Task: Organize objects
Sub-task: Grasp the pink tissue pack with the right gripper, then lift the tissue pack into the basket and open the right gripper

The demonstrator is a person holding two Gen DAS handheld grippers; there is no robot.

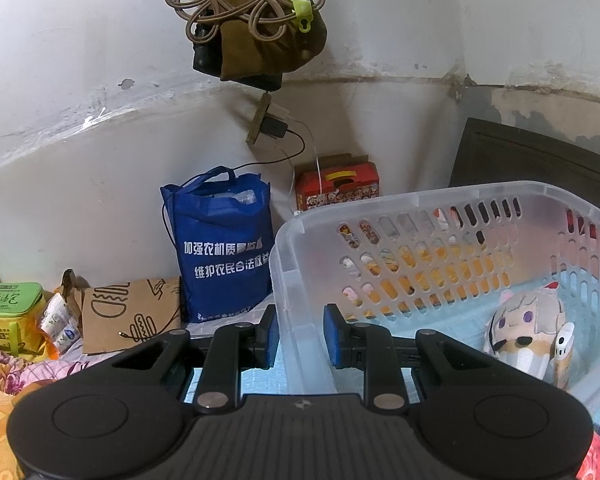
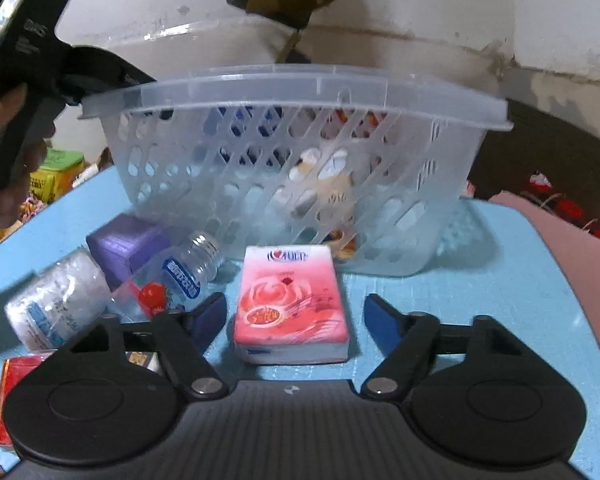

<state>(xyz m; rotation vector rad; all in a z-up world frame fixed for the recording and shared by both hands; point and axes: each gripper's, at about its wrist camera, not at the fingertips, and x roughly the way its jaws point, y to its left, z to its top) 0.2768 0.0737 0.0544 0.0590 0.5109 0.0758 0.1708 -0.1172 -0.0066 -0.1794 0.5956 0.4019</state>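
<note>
A clear plastic basket (image 1: 380,204) stands on the blue table, tilted up at one side; it also shows in the right wrist view (image 2: 300,92). My left gripper (image 1: 300,336) is shut on the basket's near corner wall, one pad on each side. A plush doll (image 1: 524,332) lies inside the basket. My right gripper (image 2: 294,316) is open, its fingers on either side of a pink tissue pack (image 2: 292,304) lying on the table. The left gripper is also seen from the right wrist view (image 2: 72,76), at the basket's left rim.
Left of the tissue pack lie a plastic bottle (image 2: 180,276), a purple box (image 2: 124,248), a white roll pack (image 2: 56,304) and a red pack (image 2: 16,380). Behind the table stand a blue tote bag (image 1: 224,244), a red box (image 1: 336,186), a brown paper bag (image 1: 132,316) and a green box (image 1: 8,308).
</note>
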